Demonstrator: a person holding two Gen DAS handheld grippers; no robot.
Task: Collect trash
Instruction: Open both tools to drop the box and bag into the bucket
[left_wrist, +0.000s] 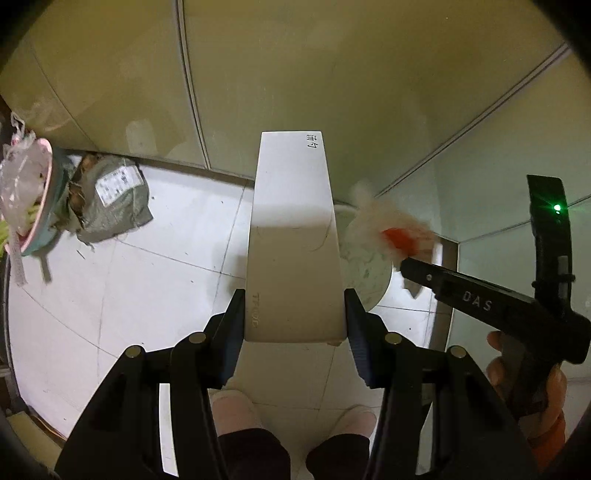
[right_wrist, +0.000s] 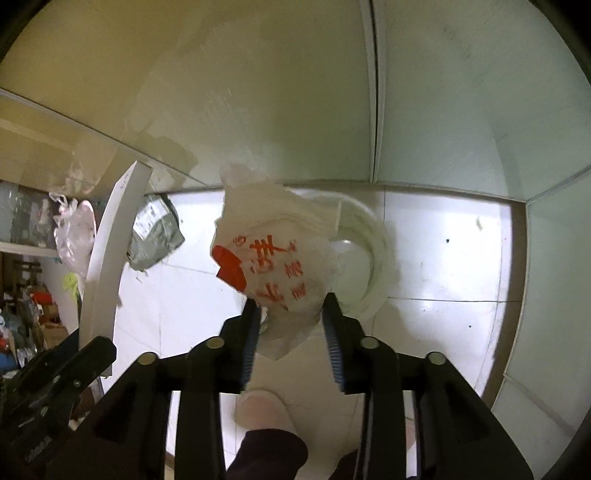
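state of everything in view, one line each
left gripper: shut on the white strip
white strip: held upright off the floor
right gripper: shut on the wrapper
wrapper: crumpled, held above the floor
white bin: open, on the floor under the wrapper
grey parcel: torn, lying on the floor by the wall

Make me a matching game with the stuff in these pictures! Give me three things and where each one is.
Things:
1. white card
2. crumpled bag with red writing
3. grey parcel

Places:
A. lying on the floor by the wall
B. held in the left tongs
C. held in the right tongs

Pairs: 1-B, 2-C, 3-A
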